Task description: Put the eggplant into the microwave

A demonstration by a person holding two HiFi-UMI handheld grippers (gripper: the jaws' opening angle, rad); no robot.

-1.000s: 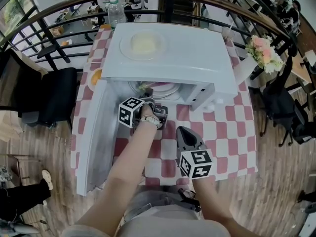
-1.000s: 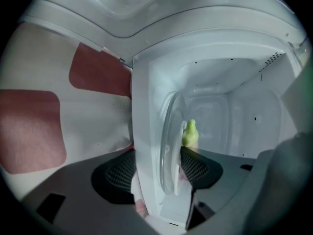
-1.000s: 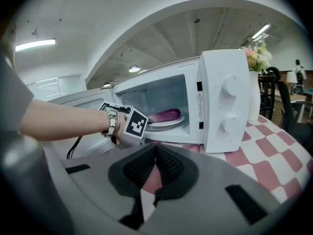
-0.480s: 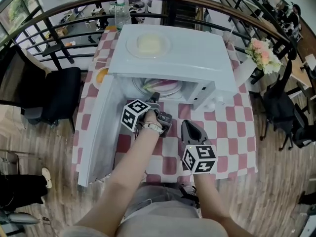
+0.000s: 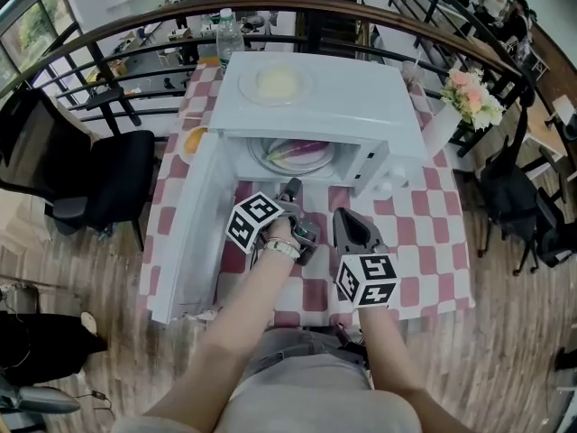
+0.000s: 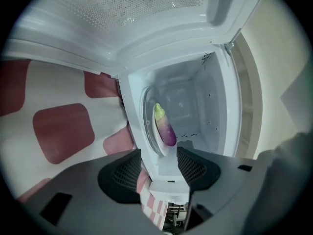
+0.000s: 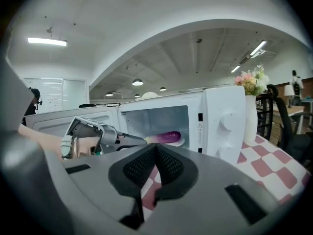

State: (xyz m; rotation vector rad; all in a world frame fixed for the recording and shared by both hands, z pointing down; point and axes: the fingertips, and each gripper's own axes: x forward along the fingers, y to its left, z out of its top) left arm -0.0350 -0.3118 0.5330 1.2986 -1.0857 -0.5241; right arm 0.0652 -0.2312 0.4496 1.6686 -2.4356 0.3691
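Eggplant [image 5: 299, 149]: lies on its side on the glass plate [image 5: 270, 162] inside the microwave [image 5: 325, 97], fully within the cavity, so the placing looks done.
Left gripper [image 6: 159, 155]: hangs just outside the opening and points in at the eggplant. Its jaws stand wide and have just been closing a little, with nothing gripped between them.
Right gripper [image 7: 155, 148]: is over the checked cloth [image 5: 424, 242] in front of the control panel, with its jaws pressed together and empty.
Door [image 5: 185, 233]: is swung fully open to the left, beside the left forearm.
Risk, door: if it is swung shut while the left gripper is this near the opening, it would likely hit the gripper or the arm.
Risk, eggplant: it is round and loose on a smooth plate, so a knock to the microwave or a hard slam could roll it toward the plate's edge.
Risk, dish [image 5: 278, 83]: it sits on top of the microwave, and the same jolt could slide it.
Risk, vase of flowers [image 5: 471, 97]: it stands near the microwave's right side, where a wide sweep of the right arm might tip it.
Around: a bottle [image 5: 230, 32] stands behind the microwave, a black chair [image 5: 99, 179] is left of the table, and a railing runs beyond.
In the way: nothing lies between the grippers and the door edge.
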